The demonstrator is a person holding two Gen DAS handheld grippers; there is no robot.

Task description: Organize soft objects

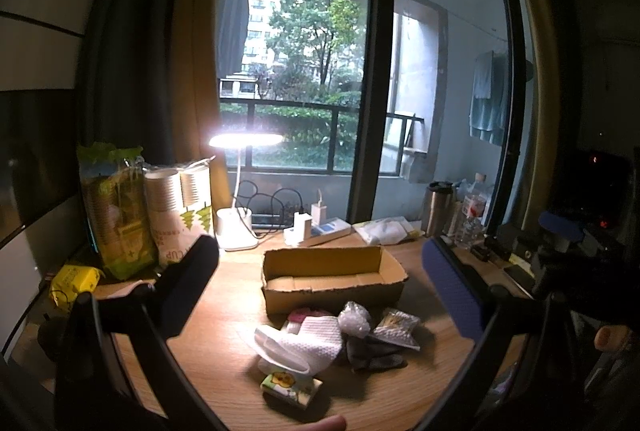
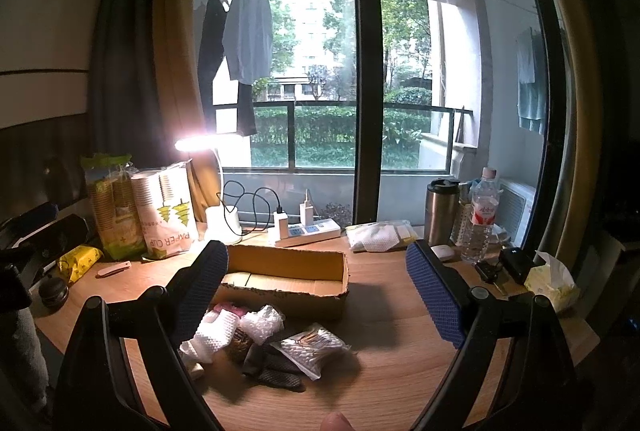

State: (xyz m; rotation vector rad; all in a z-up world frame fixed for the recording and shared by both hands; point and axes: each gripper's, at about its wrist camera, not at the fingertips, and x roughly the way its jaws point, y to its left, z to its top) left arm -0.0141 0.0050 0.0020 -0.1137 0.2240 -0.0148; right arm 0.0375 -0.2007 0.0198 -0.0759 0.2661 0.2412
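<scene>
A pile of soft things lies on the wooden desk in front of an open cardboard box [image 1: 332, 281] [image 2: 286, 277]: a white textured cloth [image 1: 308, 345] [image 2: 214, 331], a bubble-wrap wad [image 1: 354, 321] [image 2: 264, 323], a dark grey fabric piece [image 1: 372, 353] [image 2: 276, 367], a bag of cotton swabs [image 2: 310, 345] [image 1: 396, 327], and a small tissue pack [image 1: 290, 387]. The box holds nothing I can see. My left gripper [image 1: 324, 295] hovers open above the pile, empty. My right gripper [image 2: 320, 295] is open too, above the same pile.
A lit desk lamp [image 1: 240, 191], paper cup sleeves [image 2: 168, 211], a power strip [image 2: 306, 233], a steel tumbler [image 2: 440, 211] and a water bottle [image 2: 482, 215] line the back edge by the window. A yellow pack [image 1: 74, 281] sits at the left; the other gripper [image 1: 568, 243] shows at right.
</scene>
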